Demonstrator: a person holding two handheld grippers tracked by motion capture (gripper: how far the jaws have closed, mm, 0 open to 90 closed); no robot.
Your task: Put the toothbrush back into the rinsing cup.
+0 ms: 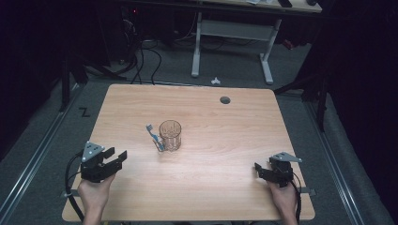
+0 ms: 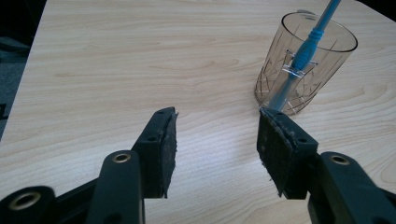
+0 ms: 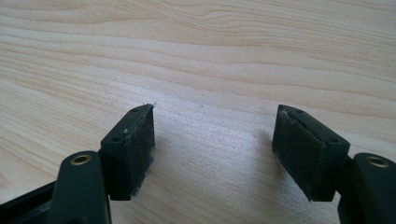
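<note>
Facing left gripper at toothbrush leaning on tumbler; both grippers' jaws apart, empty; light, slippery, tippy, so pinching handle mid-shaft

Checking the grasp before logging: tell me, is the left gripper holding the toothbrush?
No, the left gripper is open and empty, short of the toothbrush.

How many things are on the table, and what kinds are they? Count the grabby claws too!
Clear cup: 1
Blue toothbrush leaning against the cup: 1
Black grippers, left gripper and right gripper, both open and holding nothing: 2
Total: 4
</note>
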